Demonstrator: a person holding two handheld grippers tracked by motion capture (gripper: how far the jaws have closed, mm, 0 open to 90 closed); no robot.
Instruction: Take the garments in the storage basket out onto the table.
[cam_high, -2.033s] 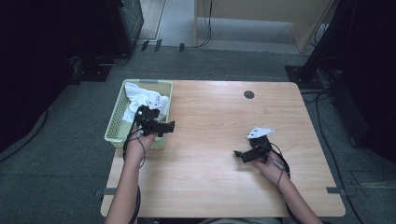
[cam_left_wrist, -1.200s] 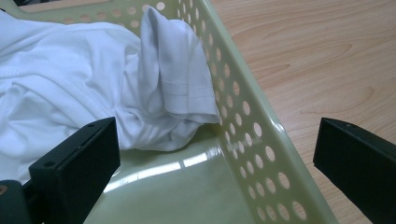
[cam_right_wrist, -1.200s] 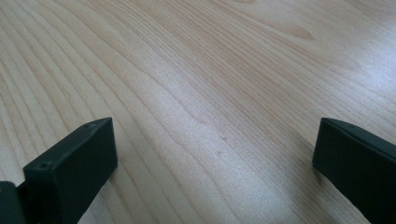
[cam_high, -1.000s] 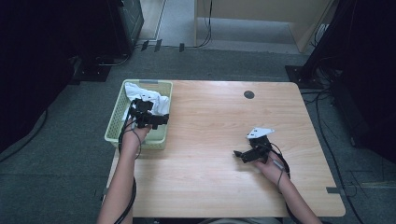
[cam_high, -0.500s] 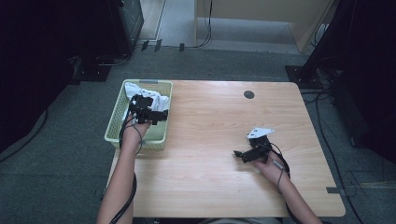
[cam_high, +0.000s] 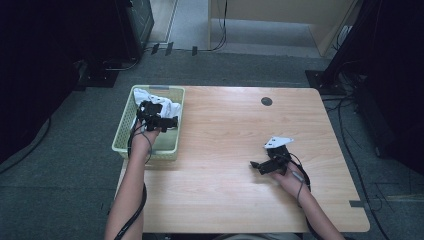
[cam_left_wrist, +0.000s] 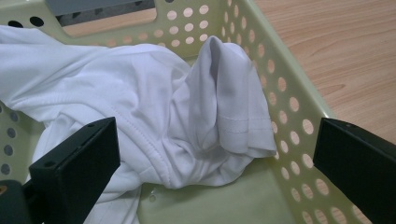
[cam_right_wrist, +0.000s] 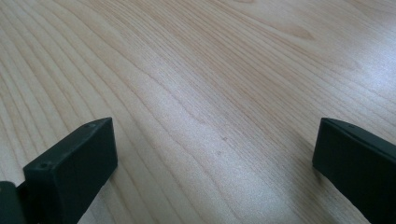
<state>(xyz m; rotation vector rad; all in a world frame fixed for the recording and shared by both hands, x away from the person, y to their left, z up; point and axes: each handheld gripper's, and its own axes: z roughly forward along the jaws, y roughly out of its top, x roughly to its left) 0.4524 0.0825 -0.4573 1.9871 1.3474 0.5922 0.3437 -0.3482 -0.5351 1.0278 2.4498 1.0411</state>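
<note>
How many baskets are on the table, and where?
1. A pale green perforated basket sits at the table's left edge, holding a crumpled white garment. The left gripper hovers over it with fingers open. Nothing in view suggests another basket is hidden.

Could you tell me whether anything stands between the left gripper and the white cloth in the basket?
Nothing visible does. The left gripper is open over the basket, and the white cloth lies bare just ahead of its jaws.
</note>
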